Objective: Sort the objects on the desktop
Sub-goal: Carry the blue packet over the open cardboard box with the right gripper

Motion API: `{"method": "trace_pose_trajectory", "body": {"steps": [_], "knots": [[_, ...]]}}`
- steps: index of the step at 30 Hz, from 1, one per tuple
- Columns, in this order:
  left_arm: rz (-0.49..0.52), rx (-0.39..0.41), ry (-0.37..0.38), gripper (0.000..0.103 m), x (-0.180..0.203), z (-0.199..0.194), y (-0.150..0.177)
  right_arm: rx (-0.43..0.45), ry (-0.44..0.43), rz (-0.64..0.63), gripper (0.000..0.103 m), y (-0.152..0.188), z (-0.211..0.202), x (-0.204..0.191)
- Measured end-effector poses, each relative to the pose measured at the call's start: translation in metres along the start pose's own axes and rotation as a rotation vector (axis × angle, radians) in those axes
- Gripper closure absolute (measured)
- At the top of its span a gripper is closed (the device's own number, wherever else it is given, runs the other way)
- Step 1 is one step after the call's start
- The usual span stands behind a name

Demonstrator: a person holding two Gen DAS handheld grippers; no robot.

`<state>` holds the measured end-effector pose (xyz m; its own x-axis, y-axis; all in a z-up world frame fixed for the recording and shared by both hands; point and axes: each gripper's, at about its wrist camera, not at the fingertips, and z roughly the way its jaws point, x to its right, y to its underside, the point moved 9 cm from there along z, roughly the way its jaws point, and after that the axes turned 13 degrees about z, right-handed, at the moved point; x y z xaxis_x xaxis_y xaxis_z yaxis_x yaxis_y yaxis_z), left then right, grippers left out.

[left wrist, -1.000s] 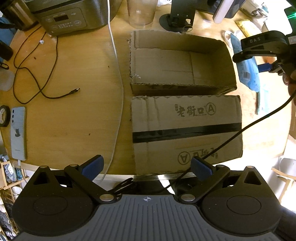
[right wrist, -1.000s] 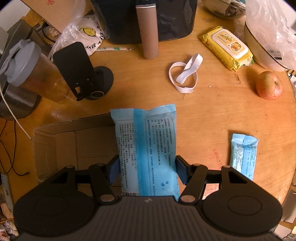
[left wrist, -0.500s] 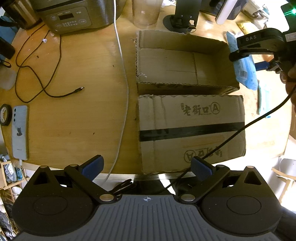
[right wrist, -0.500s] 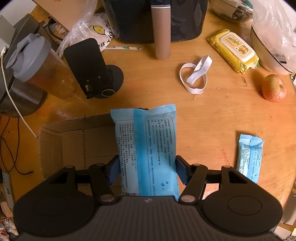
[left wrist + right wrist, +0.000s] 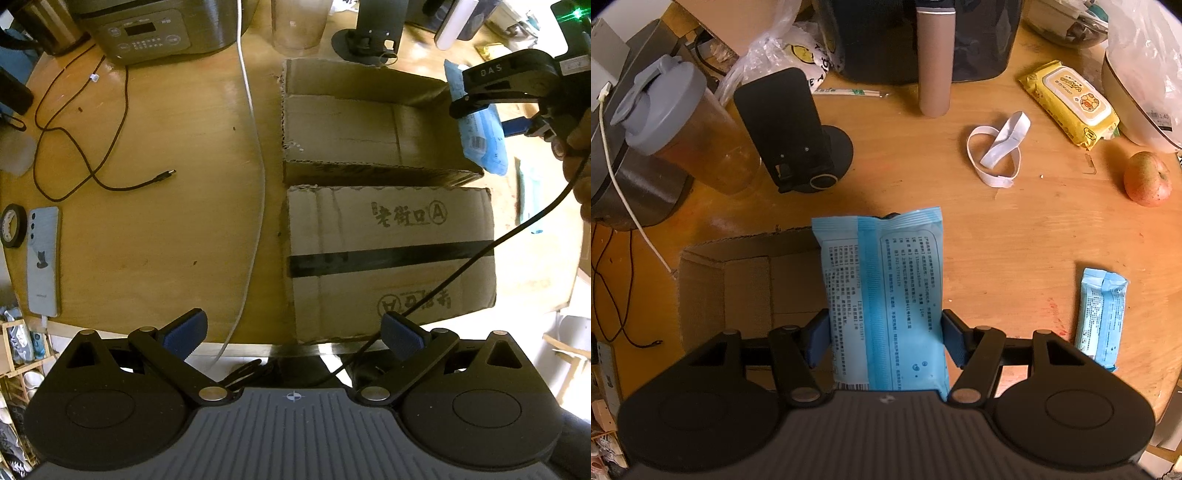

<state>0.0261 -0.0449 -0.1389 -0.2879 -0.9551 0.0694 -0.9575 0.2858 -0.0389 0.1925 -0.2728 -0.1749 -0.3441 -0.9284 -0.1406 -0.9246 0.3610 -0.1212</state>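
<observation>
My right gripper [image 5: 884, 338] is shut on a large blue tissue pack [image 5: 882, 295] and holds it over the right end of the open cardboard box [image 5: 738, 291]. In the left wrist view the pack [image 5: 480, 144] hangs at the box's [image 5: 351, 129] right wall under the right gripper [image 5: 476, 107]. My left gripper [image 5: 293, 334] is open and empty, back at the table's near edge in front of the box's folded-out flap [image 5: 388, 251]. A smaller blue pack [image 5: 1102, 314] lies on the table to the right.
A white band [image 5: 997, 151], yellow wipes pack [image 5: 1071, 103], apple [image 5: 1147, 179], phone stand [image 5: 790, 133], bottle [image 5: 683, 125] and tube [image 5: 934, 59] lie beyond. A phone [image 5: 44, 258], tape roll [image 5: 13, 225], black cable [image 5: 92, 155], white cable [image 5: 255, 166] and cooker [image 5: 155, 29] are left.
My right gripper has carried the blue pack leftward, further over the box's right end. The left gripper's view has shifted slightly; it stays open.
</observation>
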Motion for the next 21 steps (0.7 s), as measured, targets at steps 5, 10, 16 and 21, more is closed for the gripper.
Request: {"method": "trace_pose_trajectory", "body": {"steps": [5, 10, 16, 21], "knots": [[-0.006, 0.002, 0.001, 0.0, -0.004, 0.0, 0.0, -0.001, 0.001, -0.005, 0.042, 0.001, 0.002, -0.007], [-0.008, 0.0, 0.002, 0.0, -0.006, 0.0, -0.001, 0.0, 0.0, -0.008, 0.042, 0.0, 0.002, -0.013], [-0.009, -0.002, 0.003, 0.0, -0.009, 0.001, -0.001, 0.0, 0.0, -0.015, 0.042, 0.001, 0.003, -0.02], [-0.011, -0.003, 0.005, 0.0, -0.012, 0.001, -0.001, -0.002, -0.005, -0.019, 0.042, 0.003, 0.004, -0.026]]}}
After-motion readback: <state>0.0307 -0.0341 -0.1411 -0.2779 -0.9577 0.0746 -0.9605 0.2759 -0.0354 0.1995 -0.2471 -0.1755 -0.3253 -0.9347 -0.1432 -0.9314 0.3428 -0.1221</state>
